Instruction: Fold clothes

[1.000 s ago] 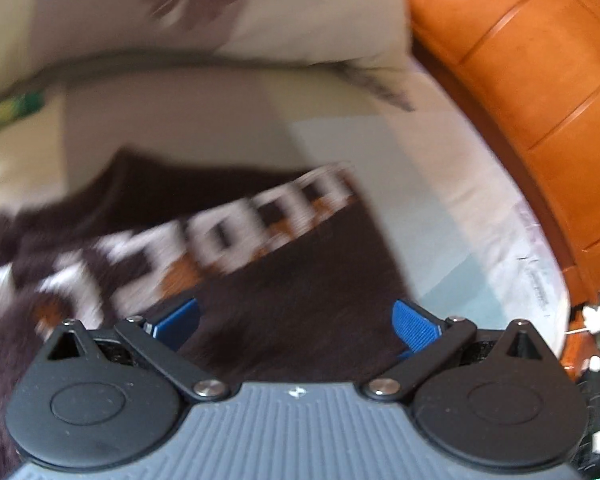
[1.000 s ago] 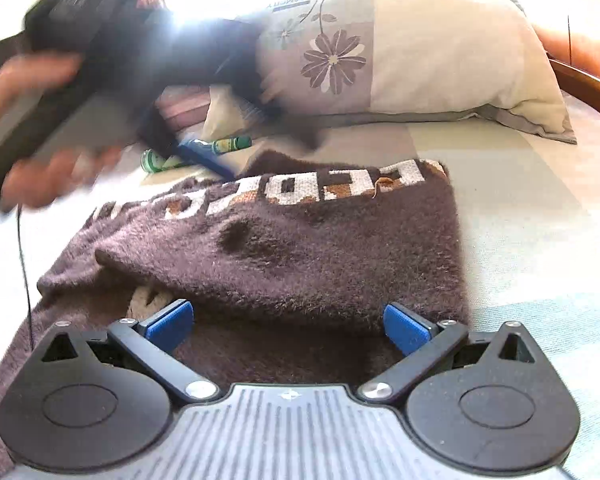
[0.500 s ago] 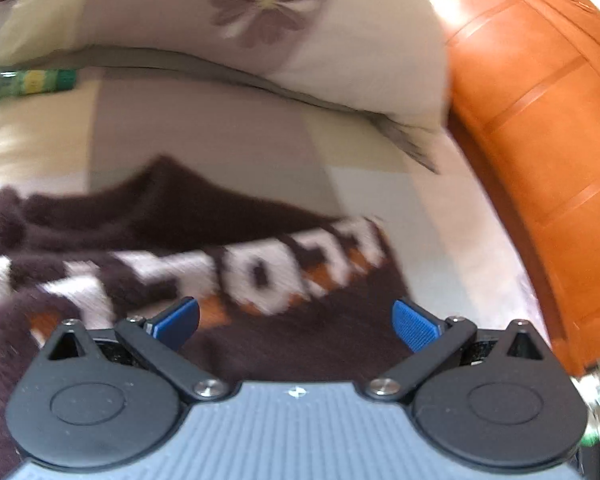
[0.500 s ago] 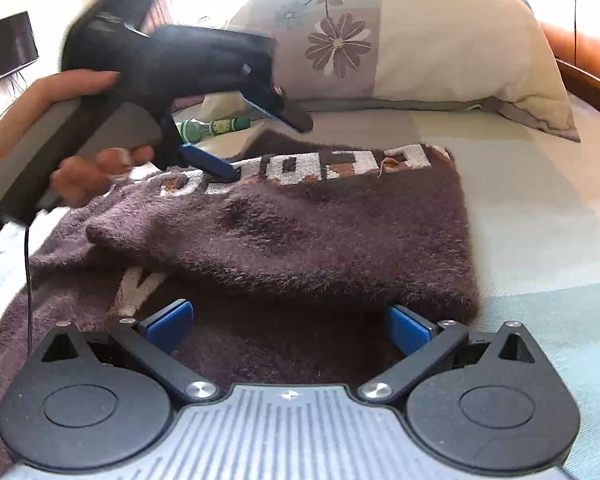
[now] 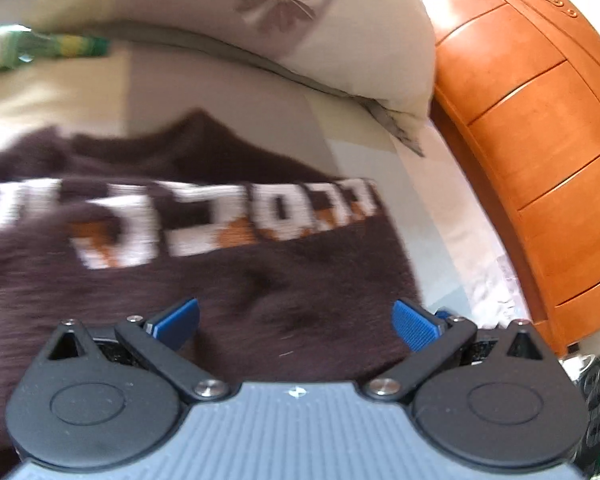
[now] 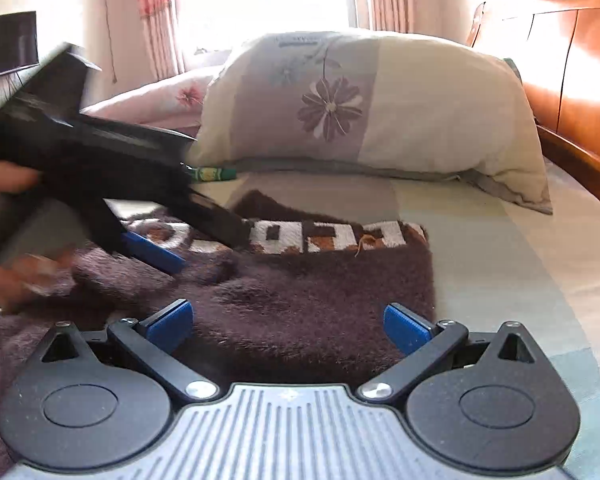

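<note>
The left gripper [image 5: 296, 320] is standing with its blue pads [image 5: 414, 326] spread wide apart and nothing between them, hovering low over the dark brown fuzzy sweater [image 5: 228, 288]; from the right wrist view it is angling down toward the lettered band, blurred by motion, so whether a pad is brushing the knit there is not clear. The right gripper [image 6: 288, 326] is likewise gaping, its pads parted over the near body of the sweater [image 6: 300, 300], holding no cloth. The sweater is lying on the bed sheet [image 6: 500, 248], its white and orange lettering [image 6: 328, 236] running across the far end and its right edge looking straight, as if one side is already turned in, while the left part is sitting bunched in a thick roll under the person's hand [image 6: 16, 280]. A flowered pillow [image 6: 380, 108] is resting just beyond it, a small green bottle [image 6: 214, 173] beside that, and a wooden headboard [image 5: 532, 120] is standing to the right. To do this fold well, I judge each gripper should be pinching a full layer at an edge, not just fluff, lifting evenly and laying the bunched side flat so both edges are matching.
</note>
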